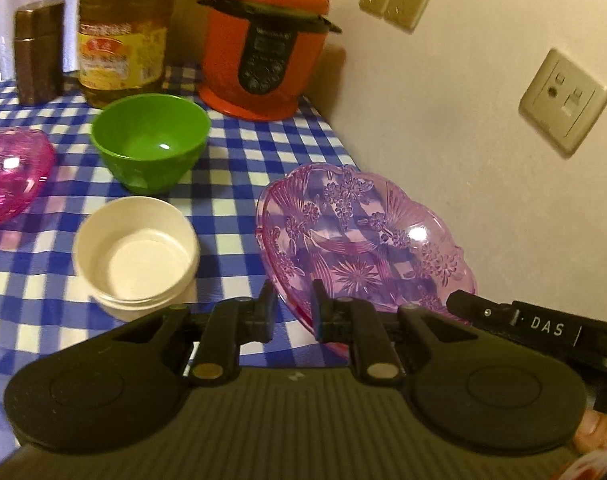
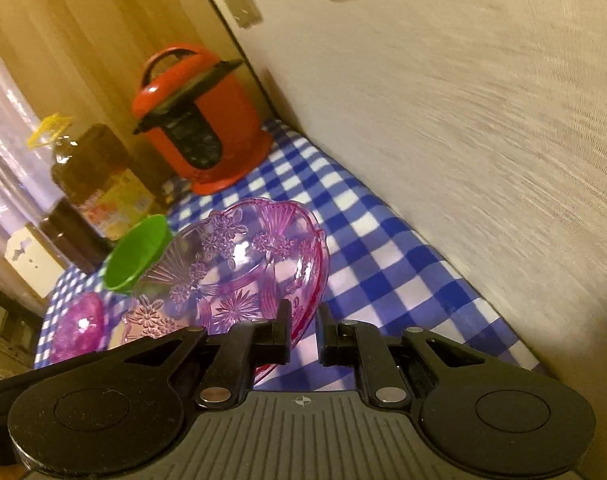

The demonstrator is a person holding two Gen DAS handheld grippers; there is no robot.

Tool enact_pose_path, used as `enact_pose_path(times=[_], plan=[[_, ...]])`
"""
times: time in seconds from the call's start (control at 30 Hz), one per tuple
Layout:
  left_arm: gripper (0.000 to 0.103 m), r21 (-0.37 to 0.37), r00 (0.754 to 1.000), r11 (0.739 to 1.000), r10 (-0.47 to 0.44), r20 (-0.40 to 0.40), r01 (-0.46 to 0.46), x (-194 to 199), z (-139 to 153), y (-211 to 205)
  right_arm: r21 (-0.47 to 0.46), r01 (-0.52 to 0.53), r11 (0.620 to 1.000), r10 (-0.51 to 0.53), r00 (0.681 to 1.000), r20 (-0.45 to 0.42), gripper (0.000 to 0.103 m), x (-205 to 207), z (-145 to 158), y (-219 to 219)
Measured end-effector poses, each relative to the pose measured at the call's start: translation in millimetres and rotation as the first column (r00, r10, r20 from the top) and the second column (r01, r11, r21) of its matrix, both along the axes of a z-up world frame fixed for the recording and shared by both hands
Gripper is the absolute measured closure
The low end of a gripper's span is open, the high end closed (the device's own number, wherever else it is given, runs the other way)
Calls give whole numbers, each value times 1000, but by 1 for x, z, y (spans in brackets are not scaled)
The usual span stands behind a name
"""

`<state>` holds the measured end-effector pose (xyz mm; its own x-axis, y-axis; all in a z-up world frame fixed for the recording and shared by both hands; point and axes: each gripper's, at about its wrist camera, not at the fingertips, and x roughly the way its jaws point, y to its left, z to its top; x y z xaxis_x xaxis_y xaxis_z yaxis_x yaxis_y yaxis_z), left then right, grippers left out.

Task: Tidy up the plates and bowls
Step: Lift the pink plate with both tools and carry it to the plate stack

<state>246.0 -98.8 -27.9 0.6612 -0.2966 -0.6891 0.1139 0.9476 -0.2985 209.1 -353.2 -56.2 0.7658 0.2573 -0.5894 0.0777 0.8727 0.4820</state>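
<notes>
Both grippers pinching the rim

The left gripper [image 1: 293,312] and right gripper [image 2: 303,330], both black two-fingered tools tilted downward, each clamp their narrow-set jaws on the rim of a translucent pink patterned plastic plate [image 1: 363,236].

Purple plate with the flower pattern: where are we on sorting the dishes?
Nothing looks stacked yet. In hand: the clear purple flower-patterned plastic plate, tilted, with the left gripper and right gripper both clamped on its rim. Left: the green plastic bowl, white round bowl and second pink-purple dish sit apart on the blue checked tablecloth.
</notes>
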Motion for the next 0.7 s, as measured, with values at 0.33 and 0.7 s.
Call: enact_pose_path(times=[0.33,0.7], plan=[[88,-5,996,997,81,45,-80,-42,30,48,-1,-74,997,74,996,53,91,-25,30,43],[88,-5,982,984,179,60,-179,-77,46,107,-4,-181,984,181,980,80,91,-37,48,104]])
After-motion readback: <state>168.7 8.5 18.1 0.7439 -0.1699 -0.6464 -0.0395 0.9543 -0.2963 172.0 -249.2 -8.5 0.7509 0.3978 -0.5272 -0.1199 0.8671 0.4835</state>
